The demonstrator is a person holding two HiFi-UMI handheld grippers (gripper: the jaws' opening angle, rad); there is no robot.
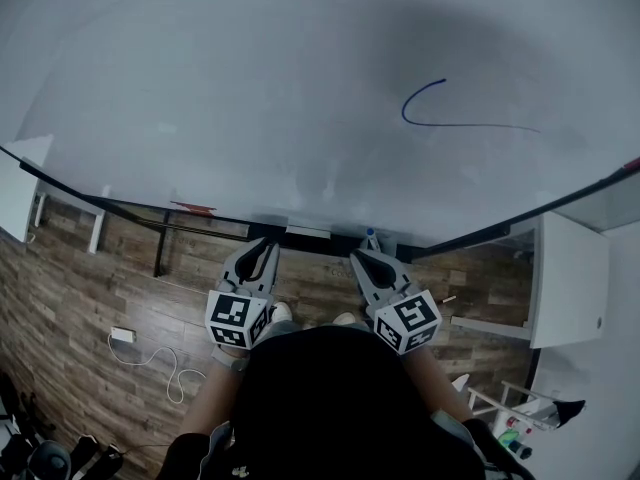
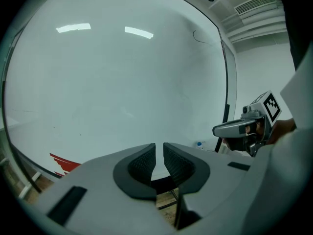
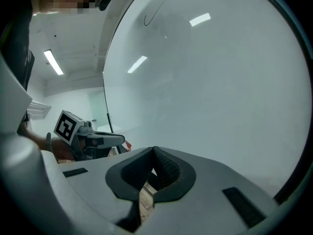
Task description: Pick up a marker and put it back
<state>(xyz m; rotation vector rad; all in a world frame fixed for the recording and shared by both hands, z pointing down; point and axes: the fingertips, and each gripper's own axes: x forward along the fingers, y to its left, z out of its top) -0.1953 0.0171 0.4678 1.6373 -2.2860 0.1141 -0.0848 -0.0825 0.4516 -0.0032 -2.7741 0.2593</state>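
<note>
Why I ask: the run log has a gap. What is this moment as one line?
left gripper: open, empty | right gripper: shut, empty | both face whiteboard | blue line on it

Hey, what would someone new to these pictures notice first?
A large white whiteboard fills most of the head view, with a blue curved pen line at its upper right. Below its lower edge two grey tools with black-and-white marker cubes point at it: the left hand-held gripper, jaws slightly apart and empty, and the right hand-held gripper, jaws together.
</note>
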